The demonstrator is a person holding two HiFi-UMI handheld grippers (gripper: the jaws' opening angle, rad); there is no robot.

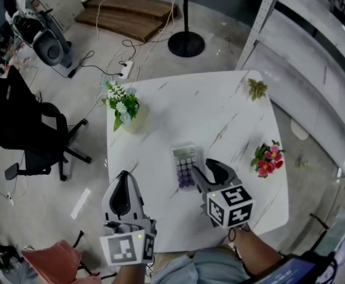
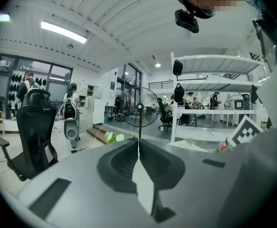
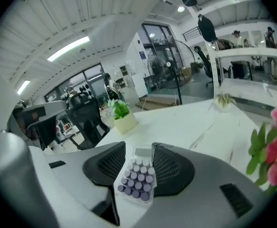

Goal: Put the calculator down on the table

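Seemingly done: calculator (image 1: 184, 161) flat on table (image 1: 178, 111), frame centre; right gripper (image 1: 206, 165) agape, gripping nothing; left gripper (image 1: 123, 176) closed, empty.

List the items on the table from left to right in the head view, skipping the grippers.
white flowers → calculator → red flowers. The small plant is left out because it overlaps the red flowers sideways.
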